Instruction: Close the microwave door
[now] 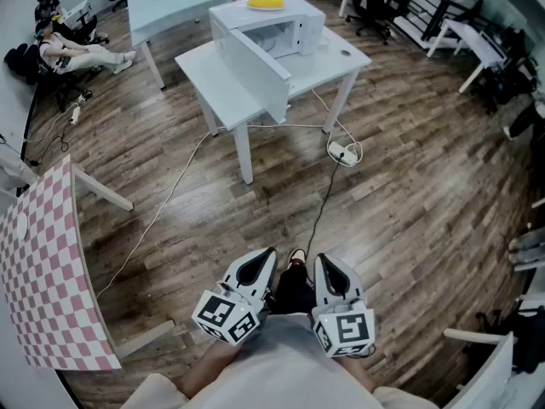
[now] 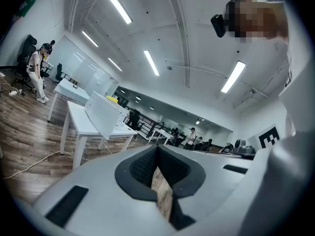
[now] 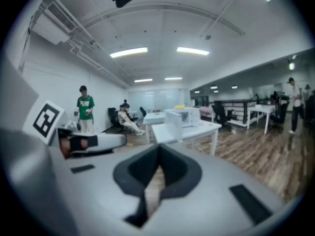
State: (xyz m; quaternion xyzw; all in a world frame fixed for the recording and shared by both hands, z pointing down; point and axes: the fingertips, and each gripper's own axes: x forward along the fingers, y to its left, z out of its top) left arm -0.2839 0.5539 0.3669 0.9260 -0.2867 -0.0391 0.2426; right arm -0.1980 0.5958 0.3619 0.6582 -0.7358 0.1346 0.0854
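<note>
A white microwave stands on a white table at the far centre, with a yellow object on top. Its door hangs wide open, swung out to the left toward me. Both grippers are held low and close to my body, far from the microwave. My left gripper and right gripper are shut with nothing between the tips. In the left gripper view the open door shows beyond my left gripper. The right gripper view has the microwave far past my right gripper.
A cable and a power strip lie on the wood floor before the table. A pink chequered table stands at near left, a second white table behind. A seated person is at far left; desks and chairs fill the right.
</note>
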